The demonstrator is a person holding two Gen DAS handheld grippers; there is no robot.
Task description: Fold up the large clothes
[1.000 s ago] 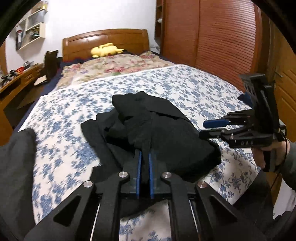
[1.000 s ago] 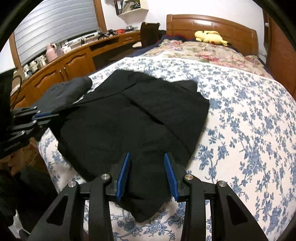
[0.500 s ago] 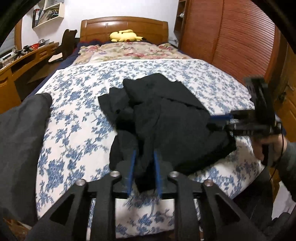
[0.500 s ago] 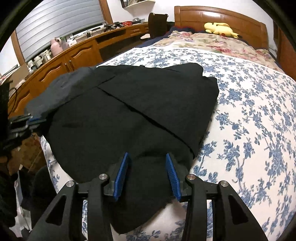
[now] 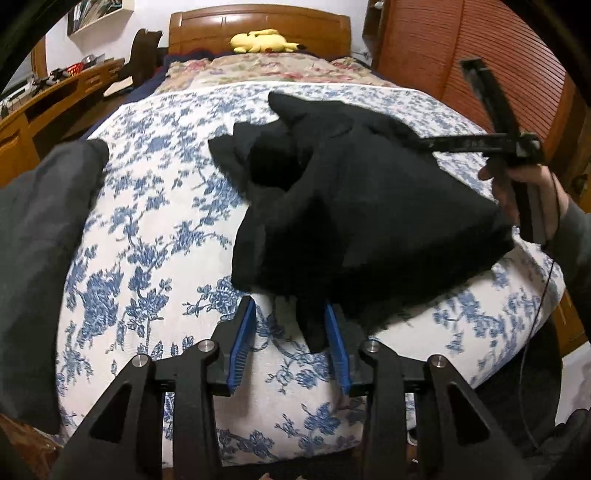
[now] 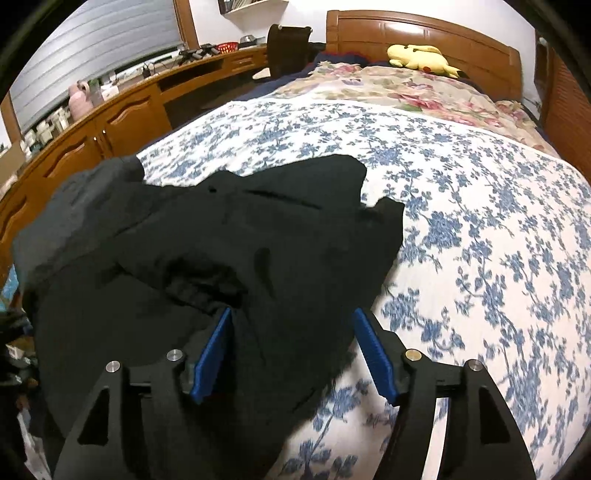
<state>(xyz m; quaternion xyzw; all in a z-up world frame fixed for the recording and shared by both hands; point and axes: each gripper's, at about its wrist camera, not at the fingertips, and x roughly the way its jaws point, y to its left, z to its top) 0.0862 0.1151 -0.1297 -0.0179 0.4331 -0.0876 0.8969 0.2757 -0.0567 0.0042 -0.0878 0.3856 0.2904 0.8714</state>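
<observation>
A home bedroom – a bed (image 6: 480,229) with a blue-flowered cover fills the room, its wooden headboard (image 6: 424,33) at the far end with a yellow plush toy (image 6: 421,59) by the floral pillows (image 6: 406,92). A long wooden desk (image 6: 110,122) with cluttered top runs under a shuttered window (image 6: 92,48) – a slatted wardrobe (image 5: 461,62) stands opposite

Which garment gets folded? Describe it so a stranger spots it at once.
Start at the bed's blue-flowered sheet. Near its foot lies a rumpled black garment, loose between both opening grippers. The grey garment at the bed's edge is paler and smoother; the black one is darkest and bunched.
</observation>
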